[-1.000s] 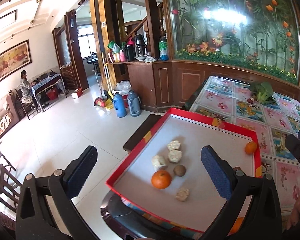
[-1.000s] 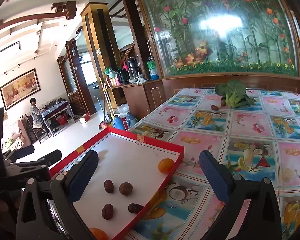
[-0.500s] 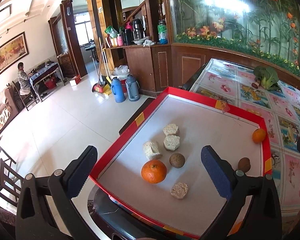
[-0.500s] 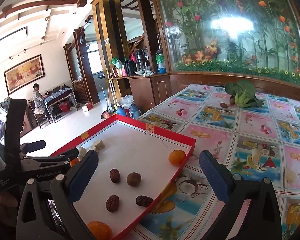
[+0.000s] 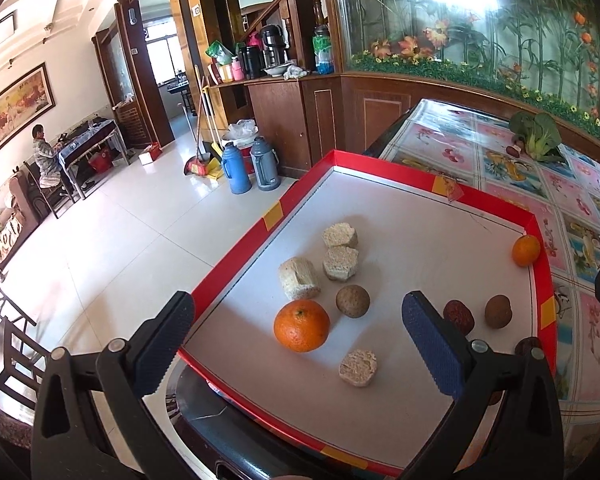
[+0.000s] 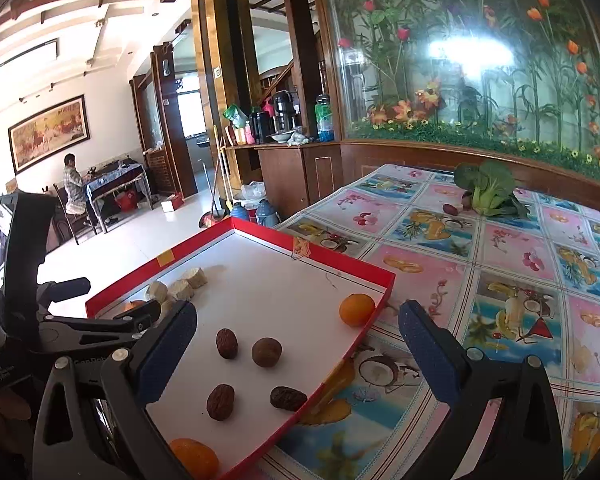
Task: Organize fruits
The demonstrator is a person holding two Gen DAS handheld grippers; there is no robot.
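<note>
Fruits scattered over the white floor of a red-rimmed tray (image 5: 236, 252) at the table's (image 6: 512, 248) corner: large orange (image 5: 301, 325) near the front edge, brown round fruit (image 5: 352, 300) just beside it, small orange (image 5: 525, 250) against the far right rim, dark dates (image 6: 227, 343) and another brown round fruit (image 6: 266, 352) toward the right side. Pale cut chunks (image 5: 340, 256) clustered behind the large orange. Left gripper (image 5: 296, 340) wide apart and empty above the large orange; right gripper (image 6: 298, 354) likewise wide and empty over the dates.
</note>
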